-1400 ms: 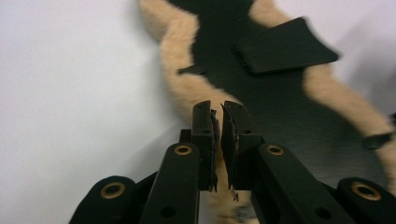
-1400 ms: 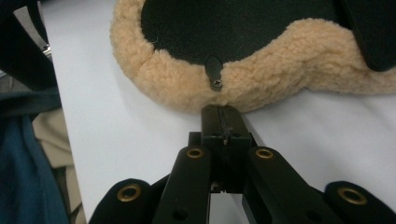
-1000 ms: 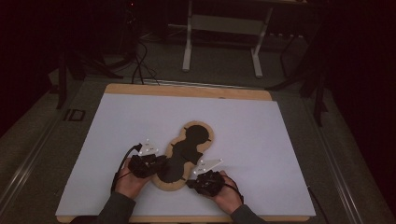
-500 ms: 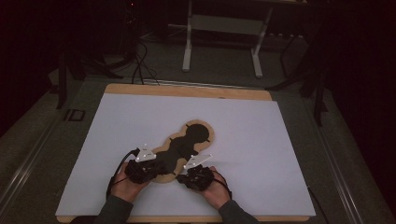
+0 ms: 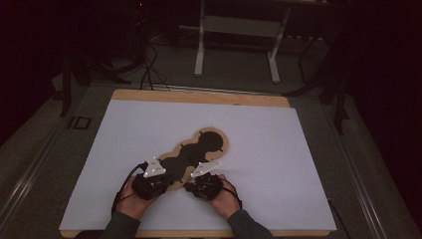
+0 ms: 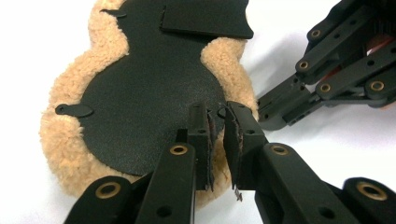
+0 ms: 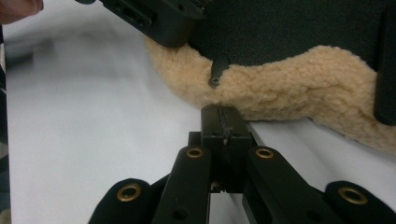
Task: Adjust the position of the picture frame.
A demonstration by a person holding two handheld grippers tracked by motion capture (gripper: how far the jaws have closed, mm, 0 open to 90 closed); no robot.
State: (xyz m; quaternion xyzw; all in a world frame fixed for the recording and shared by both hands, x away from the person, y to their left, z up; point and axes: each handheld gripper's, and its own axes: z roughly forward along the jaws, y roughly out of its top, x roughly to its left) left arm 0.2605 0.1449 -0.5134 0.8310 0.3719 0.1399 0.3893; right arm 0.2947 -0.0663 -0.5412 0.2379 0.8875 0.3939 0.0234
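Item: one fleece-edged pad [image 5: 196,154], lobed like a row of joined circles; black smooth face up, tan woolly border all round.
Fittings: small black tabs on the face; you can count at least two in your left gripper view.
Location: flat on the white sheet [image 5: 278,149], near your edge of the table.
Left gripper [image 6: 218,126]: one; jaws narrowly apart over the pad's near rim, pressing on nothing.
Right gripper [image 7: 225,122]: one; jaws clenched on nothing, tips just beside the fleece border.
Change: pad has swung and slid towards your left; both your hands moved left with it.
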